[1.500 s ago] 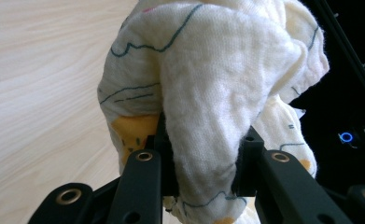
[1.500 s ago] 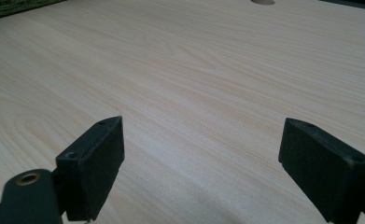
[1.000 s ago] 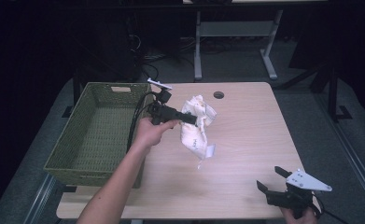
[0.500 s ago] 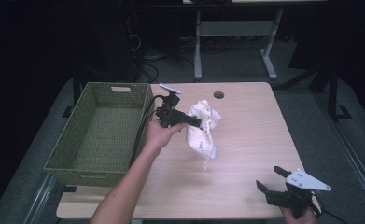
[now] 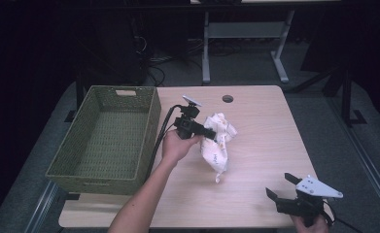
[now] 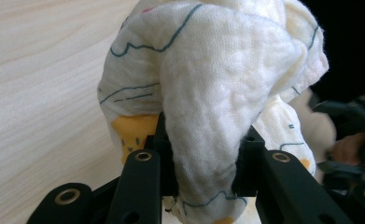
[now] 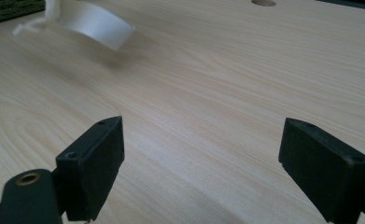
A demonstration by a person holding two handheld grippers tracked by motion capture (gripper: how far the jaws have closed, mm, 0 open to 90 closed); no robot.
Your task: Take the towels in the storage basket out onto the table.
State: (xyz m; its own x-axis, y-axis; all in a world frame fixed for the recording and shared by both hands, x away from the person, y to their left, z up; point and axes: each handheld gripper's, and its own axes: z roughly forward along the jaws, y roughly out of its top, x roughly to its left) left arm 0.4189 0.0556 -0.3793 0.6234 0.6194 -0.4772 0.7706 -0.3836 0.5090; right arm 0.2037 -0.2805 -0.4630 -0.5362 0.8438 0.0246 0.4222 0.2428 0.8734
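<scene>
Two grippers w/ different states. Left gripper (image 5: 215,139) clamped on white printed cloth (image 5: 218,144), bunched fabric pinched between jaws in left gripper view (image 6: 203,93); cloth hanging above wooden table (image 5: 265,145), just right of green woven basket (image 5: 105,141), lower tip near tabletop. Right gripper (image 5: 281,186) at near right table edge, jaws wide apart, nothing between (image 7: 201,163), well apart from cloth.

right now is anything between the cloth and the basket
Only the basket's near wall. The cloth hangs from the left gripper just right of the basket, over the bare table; nothing else lies between them.
</scene>
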